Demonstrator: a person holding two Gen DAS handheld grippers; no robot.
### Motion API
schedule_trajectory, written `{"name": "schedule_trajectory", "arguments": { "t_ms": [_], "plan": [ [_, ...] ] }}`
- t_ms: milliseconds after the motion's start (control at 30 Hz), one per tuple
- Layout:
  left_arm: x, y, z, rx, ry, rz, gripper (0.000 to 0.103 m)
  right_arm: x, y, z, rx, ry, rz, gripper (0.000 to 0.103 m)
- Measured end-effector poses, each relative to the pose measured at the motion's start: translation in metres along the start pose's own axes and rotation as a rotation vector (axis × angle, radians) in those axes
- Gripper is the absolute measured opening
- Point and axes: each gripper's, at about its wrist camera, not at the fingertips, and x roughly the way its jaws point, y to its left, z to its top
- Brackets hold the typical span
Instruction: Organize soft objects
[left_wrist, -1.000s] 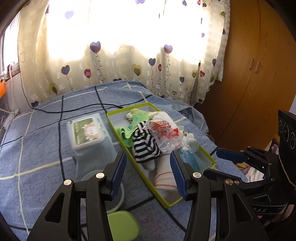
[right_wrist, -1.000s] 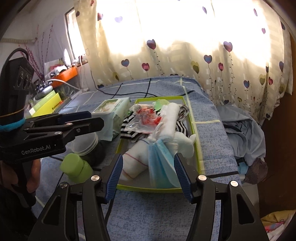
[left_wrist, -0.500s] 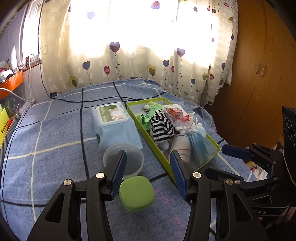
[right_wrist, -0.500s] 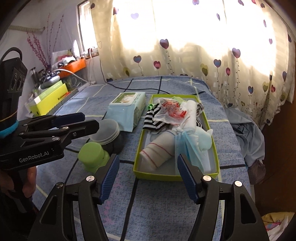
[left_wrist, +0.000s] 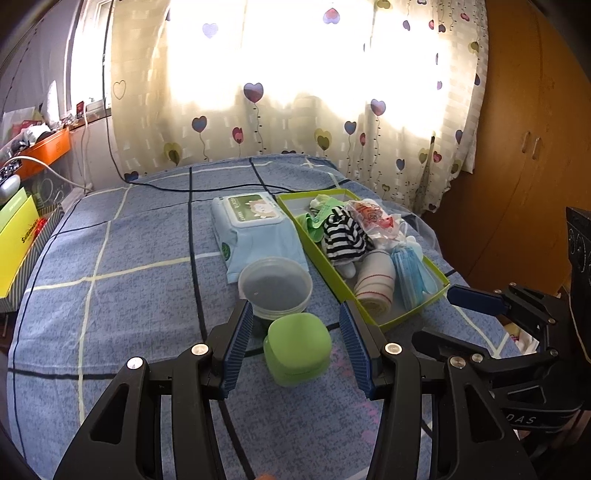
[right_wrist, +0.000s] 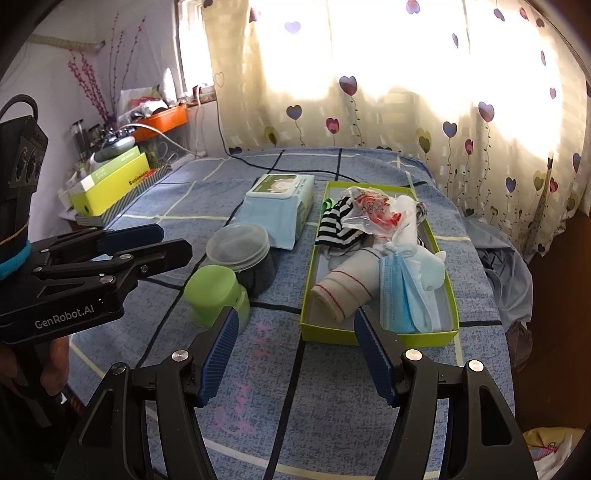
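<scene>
The soft objects (right_wrist: 373, 251) lie heaped together in a shallow lime-green tray (right_wrist: 373, 338) at the centre right of both views, on a blue checked bed (right_wrist: 147, 206): a striped black-and-white cloth (right_wrist: 334, 230) toward the far end, a crinkled clear bag with red print (right_wrist: 373, 214) on top, a rolled white sock with red stripes (right_wrist: 341, 291) at the near end, and a pale blue face mask (right_wrist: 404, 295) draped beside it with its loops trailing. They look limp and loosely piled, overlapping one another rather than folded. Gathered inside the tray's low walls, they probably stay together instead of spreading over the bedding, which fits the task's aim; whether more sorting is wanted cannot be told from this scene. Just left of the tray sit a pack of wet wipes (left_wrist: 255, 229), a clear-lidded round tub (left_wrist: 275, 286) and a green rounded container (left_wrist: 297, 350), the last one lower centre in the left view. The left hand-held gripper (left_wrist: 293, 341) is spread wide and holds nothing, its blue pads flanking the green container without touching it. The right hand-held gripper (right_wrist: 295, 352) also stands wide and empty, above bare bedding at the lower centre of its view, near the tray's front edge.
</scene>
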Motion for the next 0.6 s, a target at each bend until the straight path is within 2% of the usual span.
{"name": "schedule_trajectory", "arguments": {
  "t_ms": [600],
  "plan": [
    [0.002, 0.011, -0.017, -0.029, 0.034, 0.030, 0.050, 0.009, 0.007, -0.004, -0.006, 0.031, 0.005, 0.065]
  ]
}}
